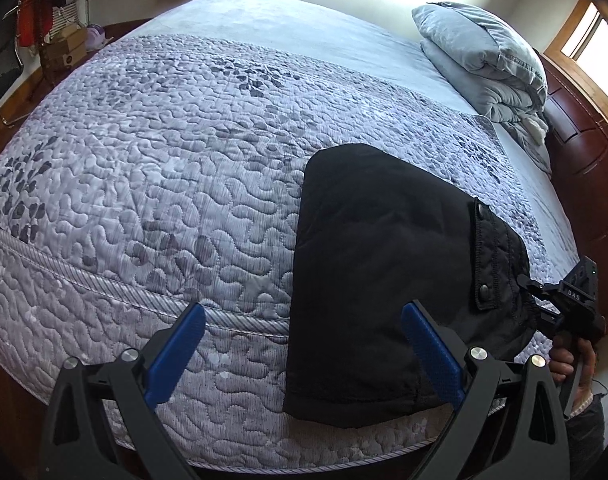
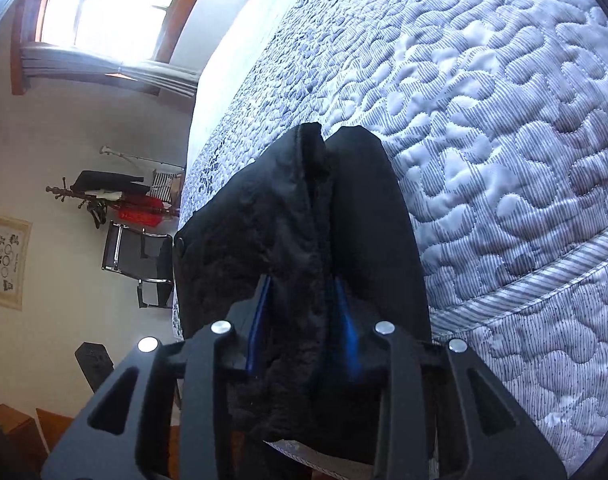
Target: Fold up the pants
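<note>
Black padded pants [image 1: 384,272] lie folded on the near right part of the quilted bed cover [image 1: 163,184], with a snap-button flap [image 1: 484,256] on their right side. My left gripper [image 1: 304,314] is open above the pants' left edge, one blue pad over the quilt and the other over the black cloth, gripping nothing. My right gripper [image 1: 560,300], held by a hand [image 1: 572,364], reaches the pants' right end. In the right wrist view this gripper [image 2: 301,292] is shut on a thick bunch of the pants [image 2: 304,208], and the cloth hides its fingertips.
A folded grey duvet [image 1: 484,60] sits at the bed's far right against the dark wooden headboard [image 1: 584,168]. Cardboard boxes [image 1: 63,48] stand past the far left corner. A coat rack [image 2: 115,196] and a black chair [image 2: 139,260] stand beyond the bed.
</note>
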